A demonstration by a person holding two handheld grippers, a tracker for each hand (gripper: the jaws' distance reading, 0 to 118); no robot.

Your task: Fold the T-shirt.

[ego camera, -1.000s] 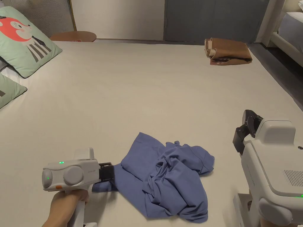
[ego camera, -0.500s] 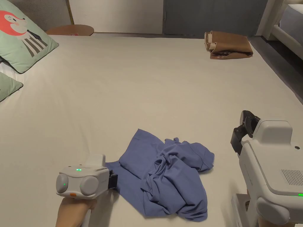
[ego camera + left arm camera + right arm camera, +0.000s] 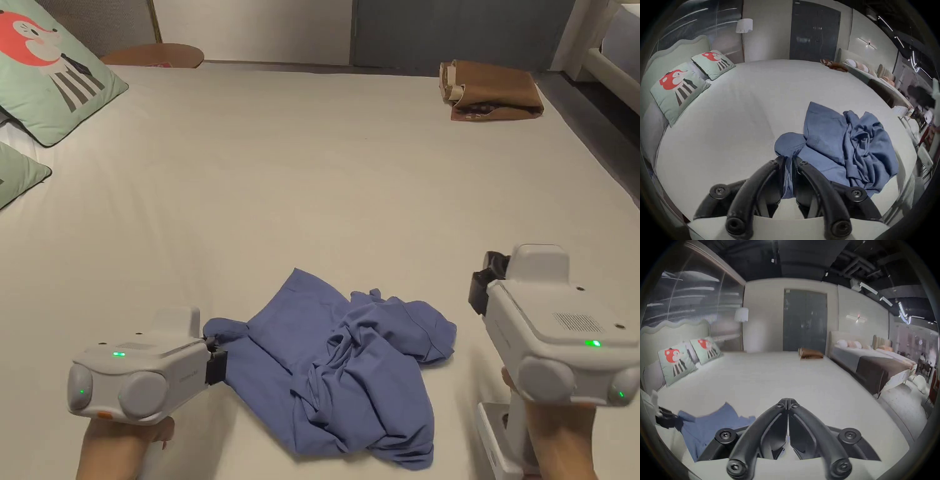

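In the head view, a crumpled blue cotton T-shirt lies in the lower middle of the frame on a wide off-white bed sheet. The white left gripper, held by a hand at lower left, has its black jaws at the shirt's left edge, where a small bulge of cloth rises. The white right gripper sits at lower right, well apart from the shirt, held by the right hand. A folded brown garment rests at upper right, and two mint-green cushions printed with a red animal lie at the upper left edge.

In the left gripper view, the left gripper has its jaws nearly together at lower centre, both pressing a pleat of the T-shirt between them; the rest of the shirt spreads to the right. The cushions are at left.

In the right gripper view, the right gripper has its jaws fully closed at lower centre, tips touching with nothing between them. The T-shirt lies at lower left, the left gripper clamped on its far-left edge. The brown garment sits at centre.
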